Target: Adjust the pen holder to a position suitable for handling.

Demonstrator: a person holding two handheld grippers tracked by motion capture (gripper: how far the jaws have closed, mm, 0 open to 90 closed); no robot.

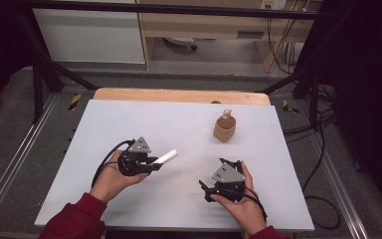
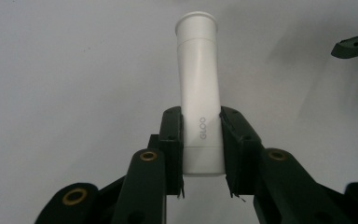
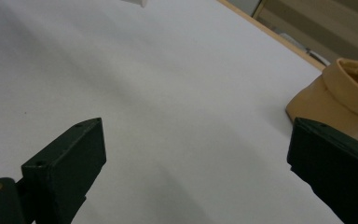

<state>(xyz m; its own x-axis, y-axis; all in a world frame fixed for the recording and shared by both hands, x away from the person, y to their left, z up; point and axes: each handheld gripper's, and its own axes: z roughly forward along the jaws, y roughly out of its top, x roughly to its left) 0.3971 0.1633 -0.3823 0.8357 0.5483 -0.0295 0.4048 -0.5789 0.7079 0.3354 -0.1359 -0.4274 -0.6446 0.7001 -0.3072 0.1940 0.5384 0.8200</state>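
Note:
My left gripper [image 1: 155,163] is shut on a white glue stick [image 1: 166,157], held just above the white table at centre left. In the left gripper view the glue stick [image 2: 199,93] runs away from me between the two black jaws, capped end farthest, with "GLOO" printed on its body. My right gripper [image 1: 229,164] rests low at the front right, open, nothing between its jaws. A tan cup [image 1: 225,128] with a pale object in it stands at the back right; in the right gripper view the cup [image 3: 340,100] lies beyond the right jaw.
The white table top [image 1: 129,124] lies on a wooden board whose far edge shows behind it. Dark frame bars and cables run along the right side. A jaw tip of the other gripper [image 2: 354,46] shows at the upper right of the left gripper view.

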